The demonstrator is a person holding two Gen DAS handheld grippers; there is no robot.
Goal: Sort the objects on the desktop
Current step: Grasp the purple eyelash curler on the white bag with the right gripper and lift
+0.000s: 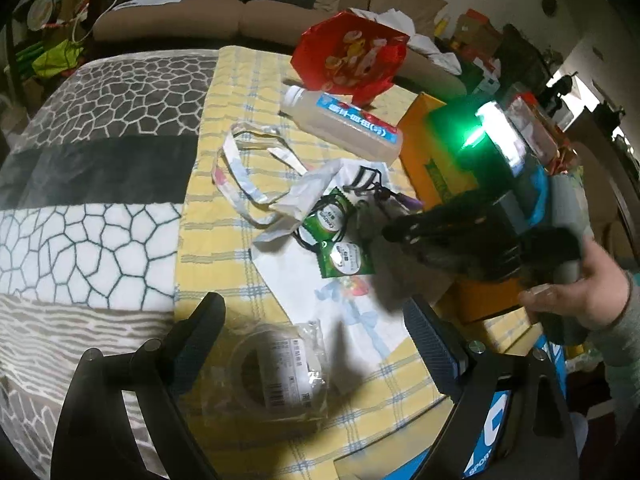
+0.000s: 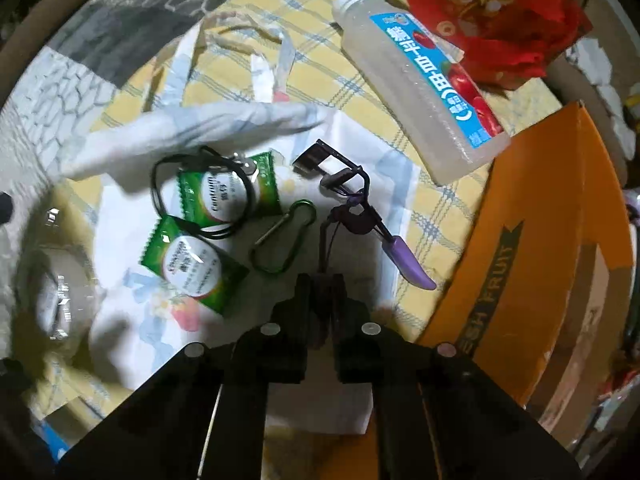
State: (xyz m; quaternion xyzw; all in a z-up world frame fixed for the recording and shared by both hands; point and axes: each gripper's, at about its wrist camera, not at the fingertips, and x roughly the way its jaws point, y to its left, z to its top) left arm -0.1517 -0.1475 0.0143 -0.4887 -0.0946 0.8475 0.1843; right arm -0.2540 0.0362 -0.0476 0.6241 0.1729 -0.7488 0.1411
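Note:
A black eyelash curler with purple handles [image 2: 352, 208] lies on a white cloth bag [image 2: 352, 132]. My right gripper [image 2: 322, 282] is shut on one purple handle of the curler; it also shows in the left wrist view [image 1: 394, 230]. Beside it lie a green carabiner [image 2: 282, 238], two green sachets [image 2: 224, 194] [image 2: 192, 264] and a black cord loop [image 2: 160, 184]. My left gripper [image 1: 316, 336] is open and empty above a tape roll in a clear bag [image 1: 264, 376].
A drink bottle [image 2: 420, 84] lies on the yellow checked cloth [image 1: 232, 92], with a red snack bag [image 2: 492, 12] behind it. An orange fruit box [image 2: 532, 248] stands at the right. A patterned blanket [image 1: 88, 184] covers the left.

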